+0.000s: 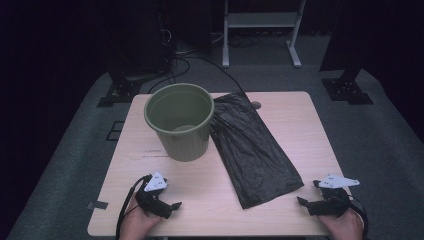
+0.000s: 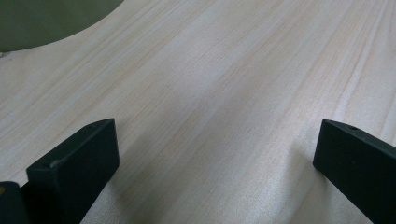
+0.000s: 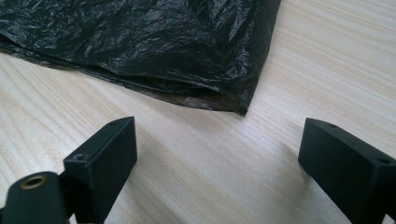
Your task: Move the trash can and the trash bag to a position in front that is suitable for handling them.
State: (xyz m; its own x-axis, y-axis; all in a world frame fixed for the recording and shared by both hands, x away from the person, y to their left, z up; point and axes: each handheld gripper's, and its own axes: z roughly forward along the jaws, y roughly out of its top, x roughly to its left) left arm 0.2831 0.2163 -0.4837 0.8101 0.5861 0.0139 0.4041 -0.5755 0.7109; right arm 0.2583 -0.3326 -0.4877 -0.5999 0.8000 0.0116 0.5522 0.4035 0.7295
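Start of bin-lining: both grippers empty, bag flat on bench.

High view: black bag (image 1: 255,150) flat beside green bin (image 1: 180,120), touching it; left gripper (image 1: 162,200) & right gripper (image 1: 312,200) low near front edge. Left gripper view: jaws wide apart, nothing held, bare bench (image 2: 224,84). Right gripper view: jaws wide, empty, bag corner (image 3: 243,109) just ahead. Best approach, likely: pinch one layer only at bag's near edge, w/ jaws kept low.

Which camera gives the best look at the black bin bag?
The high view: the whole black bin bag lies flat on the table, right of the green bin. The right gripper view shows just its near corner, close up and crinkled. The left gripper view shows bare tabletop and the bin's edge.
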